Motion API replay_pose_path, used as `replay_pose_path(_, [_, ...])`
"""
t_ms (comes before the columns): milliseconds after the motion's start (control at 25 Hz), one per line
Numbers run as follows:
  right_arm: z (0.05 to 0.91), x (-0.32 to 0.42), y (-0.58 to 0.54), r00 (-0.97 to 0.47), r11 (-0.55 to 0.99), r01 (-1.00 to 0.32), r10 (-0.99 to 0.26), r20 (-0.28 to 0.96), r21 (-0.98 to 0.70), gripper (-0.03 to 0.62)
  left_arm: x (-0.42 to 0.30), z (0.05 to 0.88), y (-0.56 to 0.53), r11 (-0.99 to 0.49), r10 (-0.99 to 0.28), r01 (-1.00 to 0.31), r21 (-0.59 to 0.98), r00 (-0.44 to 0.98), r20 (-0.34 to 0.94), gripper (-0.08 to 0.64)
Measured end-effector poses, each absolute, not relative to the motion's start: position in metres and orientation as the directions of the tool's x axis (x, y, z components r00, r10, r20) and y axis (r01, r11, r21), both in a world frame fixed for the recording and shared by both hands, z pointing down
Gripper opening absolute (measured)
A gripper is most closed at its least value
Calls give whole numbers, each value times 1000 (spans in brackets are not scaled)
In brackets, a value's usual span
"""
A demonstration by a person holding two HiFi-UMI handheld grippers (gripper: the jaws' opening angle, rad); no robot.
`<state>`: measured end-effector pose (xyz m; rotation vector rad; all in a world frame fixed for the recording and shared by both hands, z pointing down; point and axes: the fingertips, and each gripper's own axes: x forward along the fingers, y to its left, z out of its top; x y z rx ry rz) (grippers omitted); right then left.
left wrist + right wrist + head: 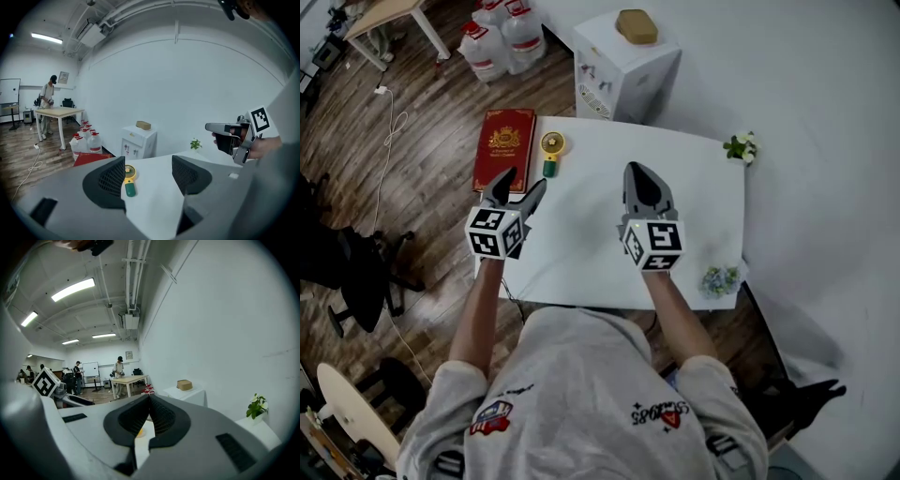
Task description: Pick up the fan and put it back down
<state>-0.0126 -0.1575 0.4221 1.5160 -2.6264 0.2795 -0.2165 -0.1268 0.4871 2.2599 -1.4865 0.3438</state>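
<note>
Fan (551, 150): lies flat on the white table (581, 246) near its far left edge, just beside the red book (503, 148), yellow head away from the person, green handle toward them.
Left gripper (526, 180): fingers apart, nothing between them; aimed at the fan from the near side, short of it and not touching.
Why so: likely lined up for the grab. In the left gripper view the fan sits ahead of the gap, close to the left jaw, so the aim looks a bit off-centre.
Right gripper (637, 173): fingertips pressed together, holding nothing; parked over mid-table, well apart from the fan, probably idle for this task.
Stage: pick-up not yet begun, judging by the fan lying untouched.
Hard to see: right gripper view shows only a yellowish blur through the slit below the closed tips — probably the fan, can't confirm.
Cut off: fan's grille and any switch too small to read; the gripper body hides the near table in both gripper views.
</note>
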Motion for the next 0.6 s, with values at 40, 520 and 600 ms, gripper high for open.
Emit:
replay_pose_path(40, [426,-12,-158,-498,485,-867,-848,184,-111,-9,-216,493,-130,-350,-806,-914,207,406,431,310])
replay_pose_path(520, [477,-7,-170,-490,481,-870,-825,282,-105,-9,-207,562,-178,-333,-728,-909,252,418,544,308])
replay_pose_path(600, [483,-7,-172,-490,481,-870,-821,293,-107,-8,-206,573,-186,-323,-718,-912,255,411,562,308])
